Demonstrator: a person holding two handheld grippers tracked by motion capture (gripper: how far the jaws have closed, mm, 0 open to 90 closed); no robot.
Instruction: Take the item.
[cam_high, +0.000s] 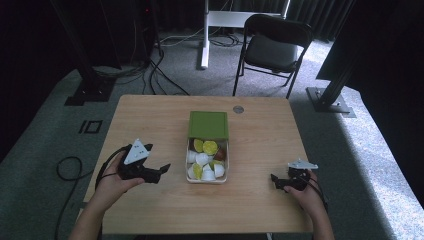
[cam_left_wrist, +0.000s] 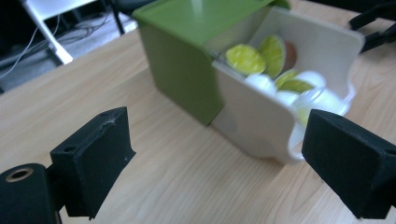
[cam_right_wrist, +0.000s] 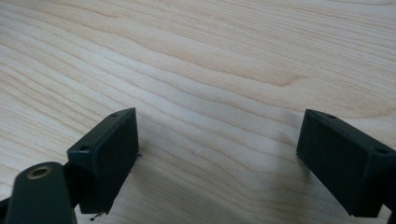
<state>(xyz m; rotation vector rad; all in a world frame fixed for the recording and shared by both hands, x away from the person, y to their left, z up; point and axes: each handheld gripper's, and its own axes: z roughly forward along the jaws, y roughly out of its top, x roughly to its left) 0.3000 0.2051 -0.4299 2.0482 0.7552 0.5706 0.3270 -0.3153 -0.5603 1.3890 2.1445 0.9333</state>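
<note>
Table holds one box; two gripper units, jaws apart.

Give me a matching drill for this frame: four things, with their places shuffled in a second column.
Things:
1. left gripper
2. right gripper
3. box
4. chair

Places:
A. on the floor beyond the table
B. mid-table, green lid slid back, capsules inside
C. to the right of the box, open over bare wood
D. to the left of the box, open, aimed at it

Pairs: 1-D, 2-C, 3-B, 4-A
</note>
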